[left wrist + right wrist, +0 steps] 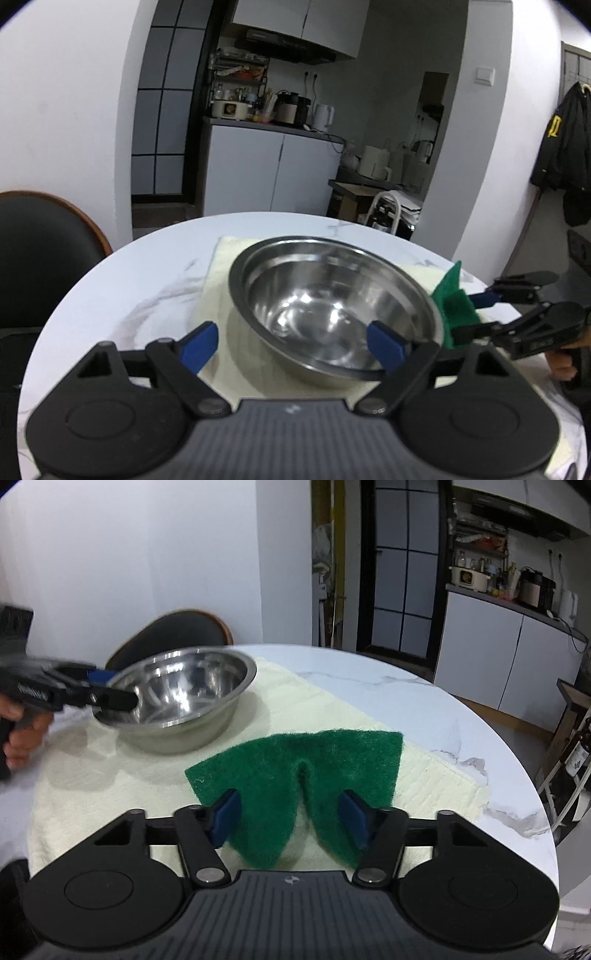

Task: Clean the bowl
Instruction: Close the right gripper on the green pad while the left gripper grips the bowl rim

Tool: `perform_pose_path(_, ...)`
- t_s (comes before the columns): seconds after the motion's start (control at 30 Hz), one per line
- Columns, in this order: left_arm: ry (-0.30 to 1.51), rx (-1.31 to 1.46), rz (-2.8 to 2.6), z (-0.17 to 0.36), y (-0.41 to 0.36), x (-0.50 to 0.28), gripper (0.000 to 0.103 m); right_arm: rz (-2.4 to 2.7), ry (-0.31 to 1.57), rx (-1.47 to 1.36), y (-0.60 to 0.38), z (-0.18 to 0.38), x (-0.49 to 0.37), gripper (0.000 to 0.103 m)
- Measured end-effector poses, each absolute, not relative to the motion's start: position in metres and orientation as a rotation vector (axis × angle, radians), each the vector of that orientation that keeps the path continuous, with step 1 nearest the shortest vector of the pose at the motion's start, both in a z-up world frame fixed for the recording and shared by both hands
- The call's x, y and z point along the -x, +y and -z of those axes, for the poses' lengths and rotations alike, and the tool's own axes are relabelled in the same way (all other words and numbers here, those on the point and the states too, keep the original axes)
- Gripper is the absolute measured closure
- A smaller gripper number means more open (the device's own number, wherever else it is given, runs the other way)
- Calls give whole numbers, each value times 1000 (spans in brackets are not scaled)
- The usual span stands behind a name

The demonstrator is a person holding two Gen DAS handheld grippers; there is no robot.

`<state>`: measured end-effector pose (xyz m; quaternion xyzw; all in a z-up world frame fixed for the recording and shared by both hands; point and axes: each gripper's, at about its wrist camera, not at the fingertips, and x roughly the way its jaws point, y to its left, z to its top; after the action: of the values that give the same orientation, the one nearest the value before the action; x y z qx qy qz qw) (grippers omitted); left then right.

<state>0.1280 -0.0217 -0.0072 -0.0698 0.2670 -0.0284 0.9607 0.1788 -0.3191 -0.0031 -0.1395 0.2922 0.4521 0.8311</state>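
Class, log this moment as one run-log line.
left gripper: open at bowl rim | right gripper: pinching green scouring pad | scrubbing: not begun

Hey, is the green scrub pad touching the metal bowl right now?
Apart. The right wrist view shows cream towel between the green scrub pad and the metal bowl.

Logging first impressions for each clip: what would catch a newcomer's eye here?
The shiny steel bowl on the cream towel, with the left tool open astride its near rim. Then the bright green scouring pad, buckled between the right tool's fingers, beside the bowl on the round marble table.
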Motion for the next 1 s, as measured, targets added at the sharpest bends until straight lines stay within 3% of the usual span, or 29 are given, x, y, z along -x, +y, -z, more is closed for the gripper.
perform_pose_path(0.1,547,145,64,8,-22,-130,13,-952,619,301,-317,4,-180,52)
perform_pose_path(0.17,553,158,67,9,-21,-131,13,-956,614,306,-316,4,-180,69)
perform_pose_path(0.23,554,165,64,9,-19,-132,13,-962,613,305,-315,4,-181,80)
perform_pose_path(0.37,556,173,59,10,-16,-132,13,-955,606,316,-314,3,-182,95)
perform_pose_path(0.63,575,175,73,7,-18,-133,14,-942,553,276,-321,-12,-180,96)
perform_pose_path(0.93,608,212,47,10,-9,-139,40,-1007,468,230,-316,-36,-166,96)
perform_pose_path(1.0,613,207,32,8,-9,-140,50,-1016,459,227,-314,-38,-164,96)
